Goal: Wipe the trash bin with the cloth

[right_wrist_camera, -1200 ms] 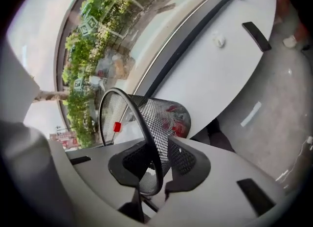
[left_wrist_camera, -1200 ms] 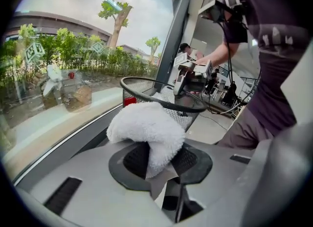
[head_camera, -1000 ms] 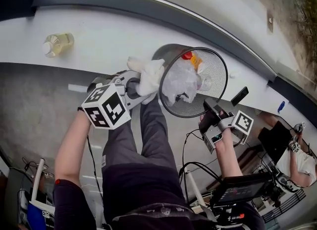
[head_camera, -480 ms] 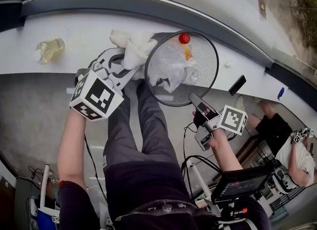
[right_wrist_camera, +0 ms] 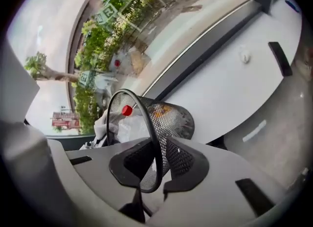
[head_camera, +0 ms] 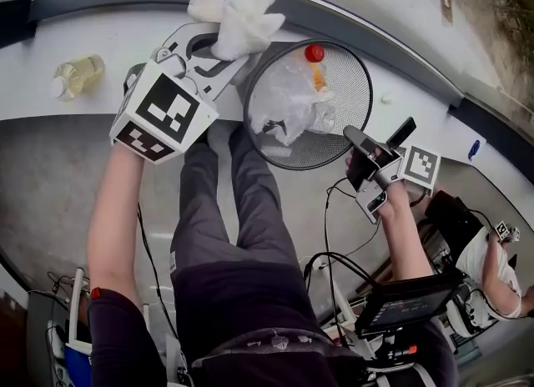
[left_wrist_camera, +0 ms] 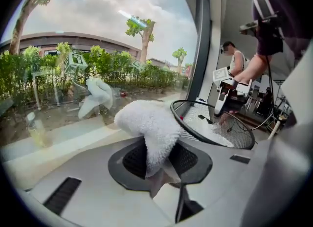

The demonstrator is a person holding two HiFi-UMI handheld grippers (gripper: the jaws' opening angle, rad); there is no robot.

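Observation:
A black mesh trash bin (head_camera: pixel 334 139) lies tipped on the white ledge, its mouth toward me, with a clear plastic bag (head_camera: pixel 284 106) and a red-capped bottle (head_camera: pixel 314 52) inside. My left gripper (head_camera: pixel 219 50) is shut on a white cloth (head_camera: pixel 240 20), held just past the bin's far-left rim. In the left gripper view the cloth (left_wrist_camera: pixel 146 123) bulges out of the left gripper (left_wrist_camera: pixel 157 161). My right gripper (head_camera: pixel 357 142) is at the bin's near-right rim. Its jaws are closing, and in the right gripper view the right gripper (right_wrist_camera: pixel 155 168) pinches the bin (right_wrist_camera: pixel 168 116) by its rim and mesh wall.
A bottle of yellow liquid (head_camera: pixel 77 75) lies on the ledge at far left. A small black bar (right_wrist_camera: pixel 279 58) and a white lump (right_wrist_camera: pixel 243 56) lie on the ledge right of the bin. The window runs behind the ledge. Another person (head_camera: pixel 492 268), cables and a screen (head_camera: pixel 405 310) are at lower right.
My left gripper has carried the cloth from the bin's left side up to beyond its far-left rim. The right gripper has shifted right along the near rim, and the bin has turned slightly.

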